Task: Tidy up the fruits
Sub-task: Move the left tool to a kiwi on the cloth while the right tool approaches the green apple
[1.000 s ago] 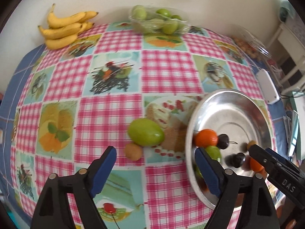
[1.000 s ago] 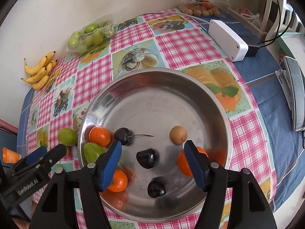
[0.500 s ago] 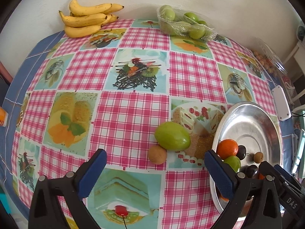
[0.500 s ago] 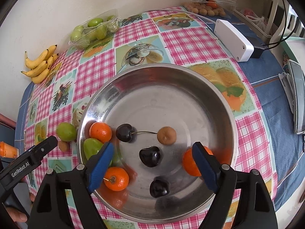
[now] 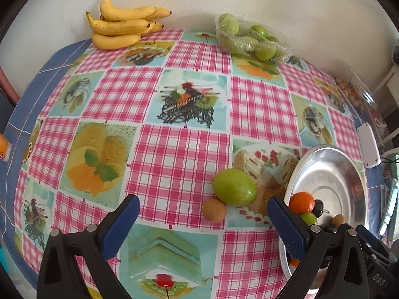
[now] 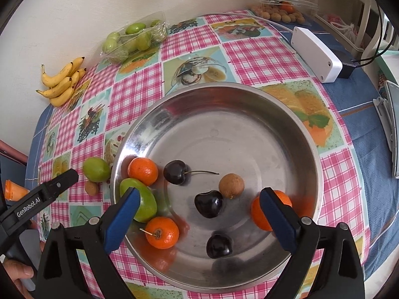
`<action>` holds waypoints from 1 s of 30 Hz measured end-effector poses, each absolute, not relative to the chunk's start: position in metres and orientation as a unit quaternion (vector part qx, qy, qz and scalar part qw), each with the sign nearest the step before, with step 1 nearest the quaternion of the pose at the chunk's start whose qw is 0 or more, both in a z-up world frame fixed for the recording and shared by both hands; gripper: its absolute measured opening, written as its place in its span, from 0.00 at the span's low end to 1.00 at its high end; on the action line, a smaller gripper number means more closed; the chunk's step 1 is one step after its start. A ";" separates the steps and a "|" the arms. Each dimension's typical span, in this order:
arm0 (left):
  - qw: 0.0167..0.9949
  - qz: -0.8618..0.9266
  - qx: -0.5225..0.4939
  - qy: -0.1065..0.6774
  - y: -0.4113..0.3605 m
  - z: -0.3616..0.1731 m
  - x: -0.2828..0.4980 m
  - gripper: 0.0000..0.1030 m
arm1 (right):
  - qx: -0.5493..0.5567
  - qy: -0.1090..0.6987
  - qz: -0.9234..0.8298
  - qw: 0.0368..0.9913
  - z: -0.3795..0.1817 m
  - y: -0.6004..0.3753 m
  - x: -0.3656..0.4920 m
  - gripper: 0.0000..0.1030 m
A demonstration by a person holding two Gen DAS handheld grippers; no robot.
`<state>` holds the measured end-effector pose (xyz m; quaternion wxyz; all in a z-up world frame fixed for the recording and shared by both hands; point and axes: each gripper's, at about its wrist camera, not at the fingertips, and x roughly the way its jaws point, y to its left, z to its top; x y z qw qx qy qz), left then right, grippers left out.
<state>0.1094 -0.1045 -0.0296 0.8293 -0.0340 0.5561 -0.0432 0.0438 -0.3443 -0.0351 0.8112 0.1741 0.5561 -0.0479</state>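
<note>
On the bench (image 6: 261,57), under a pink checked cloth, a round steel bowl (image 6: 249,114) is seen holding eight fruits: three oranges, at the left wall (image 6: 143,171), at the near left (image 6: 162,232) and at the right behind a blue pad (image 6: 259,214); three dark cherries, one with a long stem (image 6: 175,172), one at the middle (image 6: 209,204) and one nearest the camera (image 6: 219,246); one brown longan (image 6: 231,185); and one green fruit (image 6: 142,204) against the left wall. Two fruits are left outside on the cloth, just beside the bowl's left rim: a larger green fruit (image 5: 234,186) and a small brown longan (image 5: 214,209), which touch each other. At the wall edge one bunch of bananas (image 5: 119,27) and one wrapped tray of green fruits (image 5: 249,39) are found, well apart from the bowl; a clear box of small brown fruits (image 6: 279,12) sits at the far corner, and a white box (image 6: 315,53) lies near the bowl's far right. The left gripper (image 5: 203,220) is held above the cloth with its fingers spread wide and nothing between them, the two loose fruits lying just ahead. The right gripper (image 6: 199,211) is held over the bowl's near half, fingers likewise wide apart and gripping nothing. A broad stretch of cloth between the bananas and the loose fruits is unoccupied.
</note>
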 end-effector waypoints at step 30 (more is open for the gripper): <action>0.840 0.011 -0.092 0.534 -0.018 -0.036 0.109 1.00 | 0.167 0.563 0.024 0.809 -0.034 -0.249 0.072 0.94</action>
